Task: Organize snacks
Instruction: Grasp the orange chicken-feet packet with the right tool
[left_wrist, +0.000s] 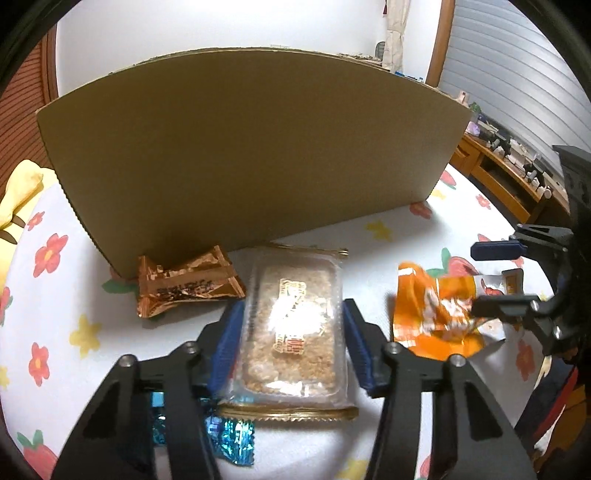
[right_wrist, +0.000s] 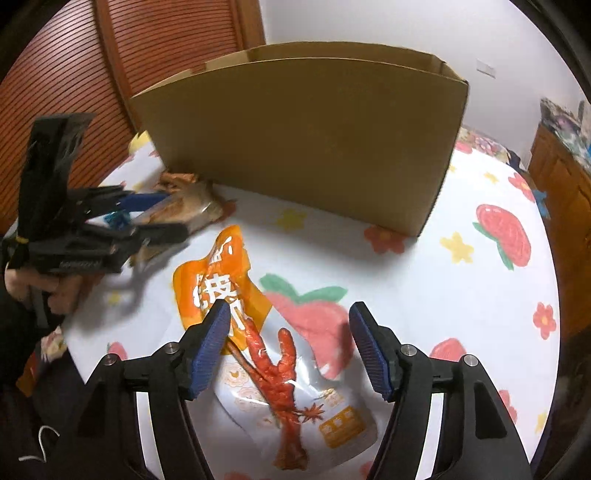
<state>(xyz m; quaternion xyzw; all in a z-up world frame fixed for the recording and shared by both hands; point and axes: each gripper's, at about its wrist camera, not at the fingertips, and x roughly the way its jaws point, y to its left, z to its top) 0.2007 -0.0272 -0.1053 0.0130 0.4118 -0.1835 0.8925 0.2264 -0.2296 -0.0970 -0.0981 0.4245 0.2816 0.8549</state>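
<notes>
A clear plastic pack of golden crisp snack (left_wrist: 291, 321) lies lengthwise between the blue pads of my left gripper (left_wrist: 291, 332), which press on its two long sides. In the right wrist view the left gripper (right_wrist: 162, 218) holds that pack (right_wrist: 184, 212) close to the cardboard box. My right gripper (right_wrist: 288, 325) stands open over an orange and white pouch (right_wrist: 221, 273) printed with a red chicken foot. Its left pad overlaps the pouch's orange part and its right pad is well clear. The left wrist view shows the right gripper (left_wrist: 478, 278) at the pouch (left_wrist: 432, 306).
A tall cardboard box (left_wrist: 251, 147), open at the top, stands behind the snacks on the flower-print tablecloth (right_wrist: 461, 295). A copper foil packet (left_wrist: 188, 284) leans at its base. A blue foil sweet (left_wrist: 232, 439) lies under my left gripper. A hand (right_wrist: 62, 295) grips the left tool.
</notes>
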